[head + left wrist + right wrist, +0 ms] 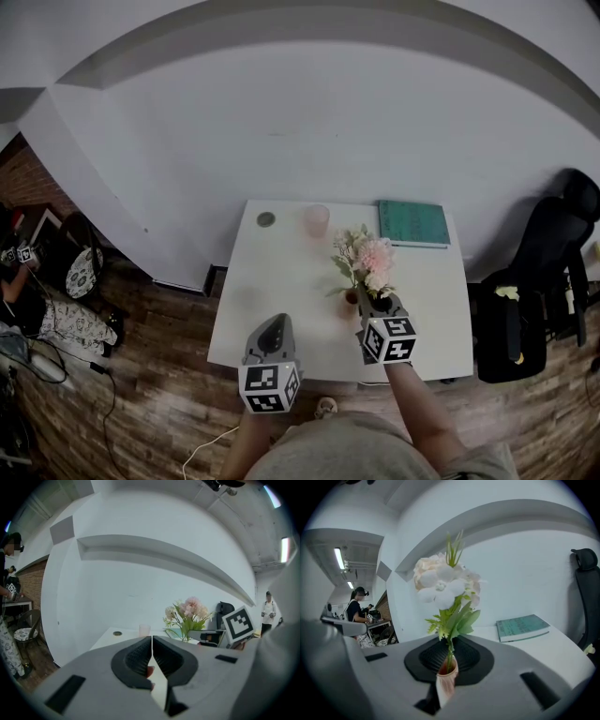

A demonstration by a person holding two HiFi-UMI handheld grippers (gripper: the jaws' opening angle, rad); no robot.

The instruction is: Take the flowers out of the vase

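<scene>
Left tongs hang over the near edge of the counter, left of centre. They're closed to a hairline slit with nothing in them. Right tongs are clamped on the little vase, gripping low on the neck. It sits right of centre, closer to the near edge than the far one. Can't tell if its base is on the counter or slightly lifted. The flowers are fully seated, stems down in the vase.

Far edge has a cup in the middle, a book in the right corner and a small round thing towards the left corner. All are well apart from the work.

Risks as I read it:
- The bunch is top-heavy and the vase is small. If the stems bind in the neck, pulling drags the vase through the right grip or tips it.
- Left tongs must open before going in. Going in closed just shoves the blooms sideways.
- Grabbing the heads instead of the stems probably crushes petals or leaves some stems behind.
- Stems are thin, so a weak pinch likely slips.
- The two tongs end up close together at the neck, so a collision is possible.
</scene>
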